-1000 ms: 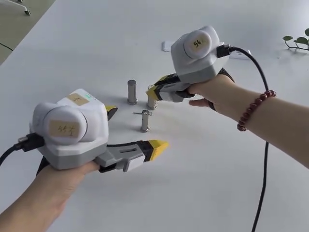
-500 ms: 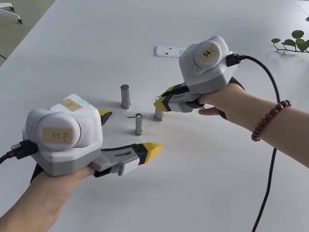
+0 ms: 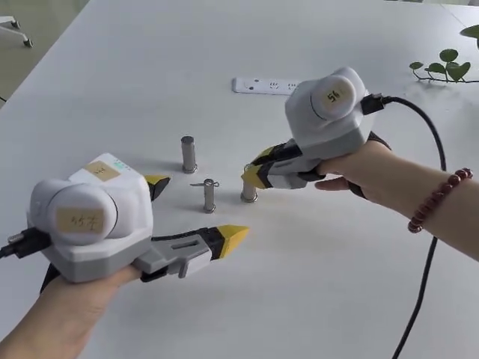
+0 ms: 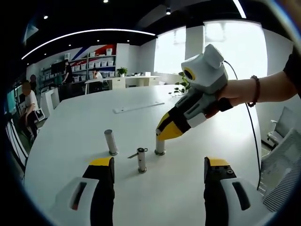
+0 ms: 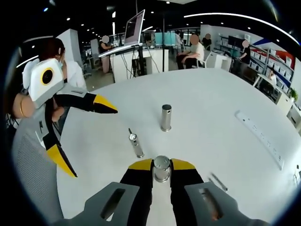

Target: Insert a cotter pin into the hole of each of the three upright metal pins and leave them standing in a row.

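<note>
\- right gripper?
\- clamps its jaws on the end metal pin, upright on the table.
\- left gripper?
\- hovers, jaws released, near the middle pin bearing a cotter pin.

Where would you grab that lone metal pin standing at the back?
Grip the back pin around its round middle, coming level from the left gripper's side: it stands upright and apart from the other pins, leaving room for both jaws.
</note>
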